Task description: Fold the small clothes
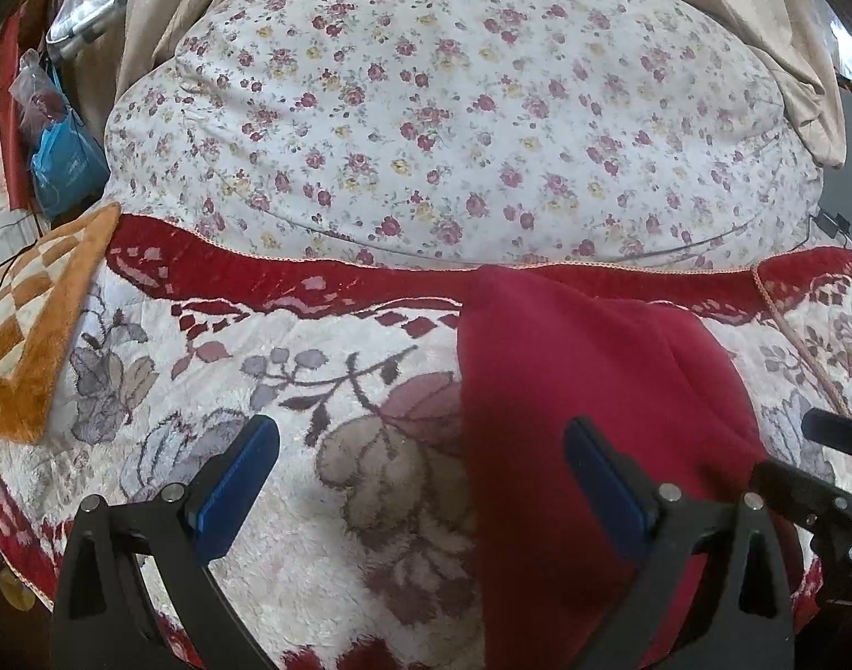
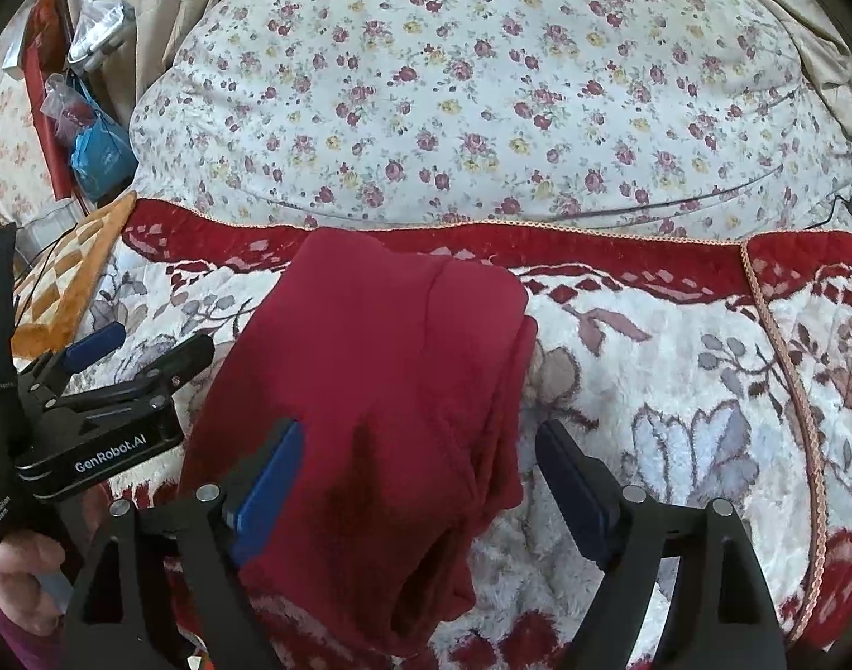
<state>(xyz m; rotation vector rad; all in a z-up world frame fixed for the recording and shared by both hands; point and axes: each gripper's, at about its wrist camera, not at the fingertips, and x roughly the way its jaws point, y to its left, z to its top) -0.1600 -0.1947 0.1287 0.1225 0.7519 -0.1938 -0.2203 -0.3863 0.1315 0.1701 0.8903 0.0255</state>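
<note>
Your left claw (image 1: pixel 420 480) is spread wide and empty, hovering over the blanket (image 1: pixel 292 547) just left of the garment (image 1: pixel 588 419). Your right claw (image 2: pixel 420 480) is spread too, its left finger (image 2: pixel 269 480) against the garment's near edge and the right one clear of the cloth.

The garment, a single dark red piece, lies on the blanket just in front of the red border (image 2: pixel 593 248), apparently folded lengthwise already, with stacked layers showing along its right side.

Risks from here, as I judge them: if you close on only the top layer, the fold peels open as you lift. The plush blanket is easy to pinch along with the cloth, dragging it. With both claws this near each other beside the garment, they could knock together.

Count: one garment, two claws, one blanket, one flowered quilt (image 1: pixel 454 111) behind the border, one orange checked mat (image 1: pixel 29 324) left of it.
</note>
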